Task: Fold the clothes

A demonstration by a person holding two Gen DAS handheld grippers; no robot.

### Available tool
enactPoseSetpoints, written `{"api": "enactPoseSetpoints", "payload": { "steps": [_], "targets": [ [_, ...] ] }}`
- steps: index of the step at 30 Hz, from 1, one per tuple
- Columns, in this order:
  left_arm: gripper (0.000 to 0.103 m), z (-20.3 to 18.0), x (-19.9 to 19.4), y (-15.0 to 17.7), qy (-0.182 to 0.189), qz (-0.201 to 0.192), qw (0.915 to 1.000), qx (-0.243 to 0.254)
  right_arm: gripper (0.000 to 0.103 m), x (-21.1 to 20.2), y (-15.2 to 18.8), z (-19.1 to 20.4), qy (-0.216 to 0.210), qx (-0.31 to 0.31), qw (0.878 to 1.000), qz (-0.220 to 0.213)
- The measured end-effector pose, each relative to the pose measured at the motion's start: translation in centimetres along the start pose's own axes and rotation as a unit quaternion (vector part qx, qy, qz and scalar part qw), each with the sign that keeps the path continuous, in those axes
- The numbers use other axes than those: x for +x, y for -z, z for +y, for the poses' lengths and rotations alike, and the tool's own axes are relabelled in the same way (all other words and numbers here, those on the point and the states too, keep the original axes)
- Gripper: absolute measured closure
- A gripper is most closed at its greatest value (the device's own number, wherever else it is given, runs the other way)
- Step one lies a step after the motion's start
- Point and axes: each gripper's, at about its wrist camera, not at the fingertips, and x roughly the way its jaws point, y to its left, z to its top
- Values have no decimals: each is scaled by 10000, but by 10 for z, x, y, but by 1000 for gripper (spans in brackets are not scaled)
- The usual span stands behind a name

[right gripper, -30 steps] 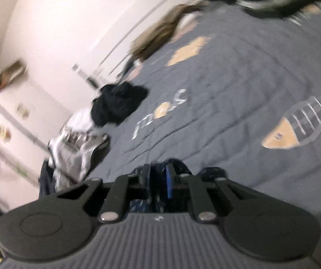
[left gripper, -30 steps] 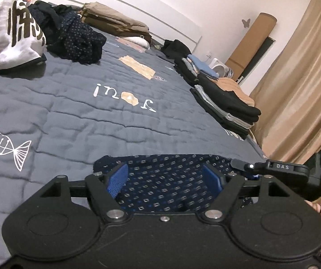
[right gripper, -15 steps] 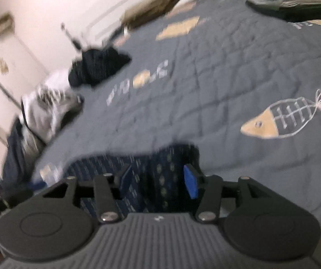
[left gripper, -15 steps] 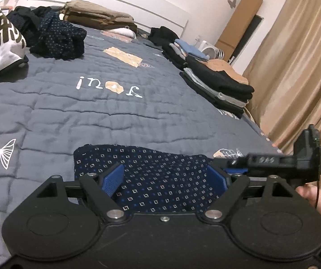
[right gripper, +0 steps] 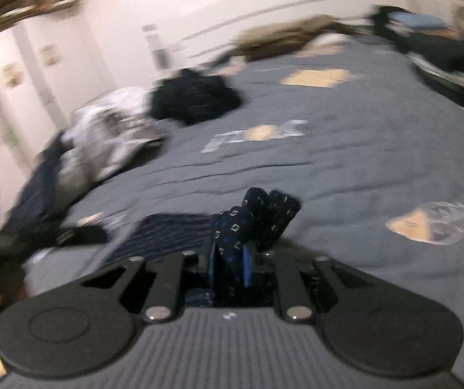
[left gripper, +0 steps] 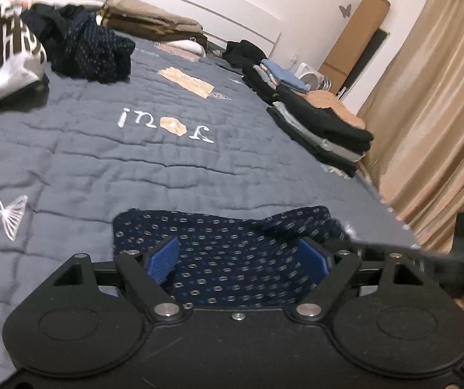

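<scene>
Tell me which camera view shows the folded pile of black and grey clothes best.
The left wrist view: the folded pile of black and grey clothes is sharp there, with separate layers visible. In the right wrist view it is blurred at the frame's edge.
</scene>
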Motion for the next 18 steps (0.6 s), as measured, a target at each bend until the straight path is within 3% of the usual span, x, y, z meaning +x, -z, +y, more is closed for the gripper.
{"api": "enactPoseSetpoints", "payload": {
  "steps": [2, 5, 15, 16, 18],
  "targets": [
    [16, -2, 1, 0, 184, 53, 9998, -87, 87, 0, 5, 19, -220, -419, 9988, 106],
    [13, -5, 5, 1, 418, 169, 9989, -151, 87, 1, 12, 39, -331, -910, 9951, 187],
    [13, -30, 31, 17, 265, 513, 9982, 190, 87, 6, 22, 52, -285, -1449, 9885, 308],
    [18, -30, 33, 19, 230, 454, 9985, 199, 86, 7, 26, 53, -282, -1495, 9878, 340],
    [49, -29, 36, 23, 242, 435, 9987, 143, 83, 5, 26, 54, -307, -1599, 9858, 408]
  ]
}}
